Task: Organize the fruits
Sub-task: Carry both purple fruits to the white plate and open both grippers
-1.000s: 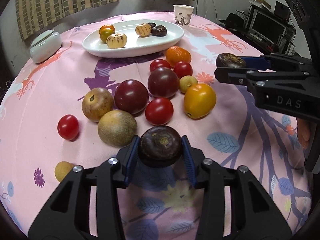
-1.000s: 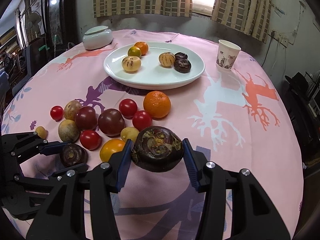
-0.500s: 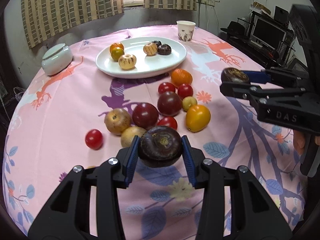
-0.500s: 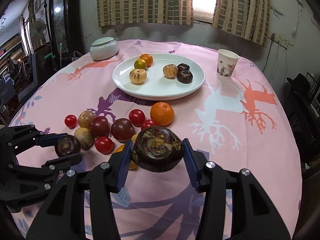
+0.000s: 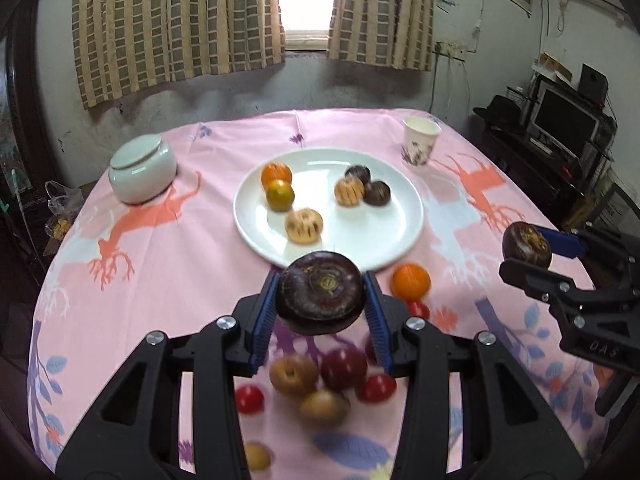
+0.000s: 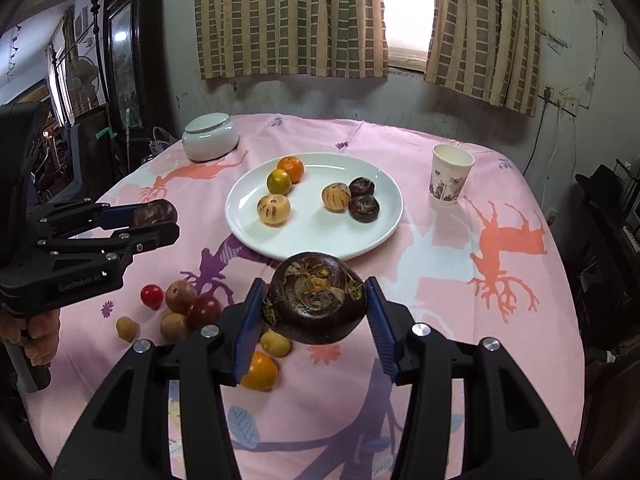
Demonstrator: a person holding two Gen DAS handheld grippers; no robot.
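My left gripper (image 5: 320,298) is shut on a dark purple-brown round fruit (image 5: 320,292), held above the table just short of the white plate (image 5: 404,208). My right gripper (image 6: 316,300) is shut on a second dark purple-brown fruit (image 6: 318,298), held at the same height near the plate (image 6: 384,220). Each gripper shows in the other's view: the right one (image 5: 528,246) on the right, the left one (image 6: 154,214) on the left. The plate holds two orange citrus, two pale striped fruits and two dark fruits.
Loose fruits lie on the pink cloth below the grippers: red tomatoes (image 6: 152,295), brown and dark red fruits (image 5: 294,374), a yellow-orange one (image 6: 259,371) and an orange (image 5: 411,280). A lidded white jar (image 6: 210,136) stands far left, a paper cup (image 6: 450,180) far right.
Both grippers have risen with their dark fruits and moved forward toward the plate. The table and loose fruits now sit lower and farther below them.
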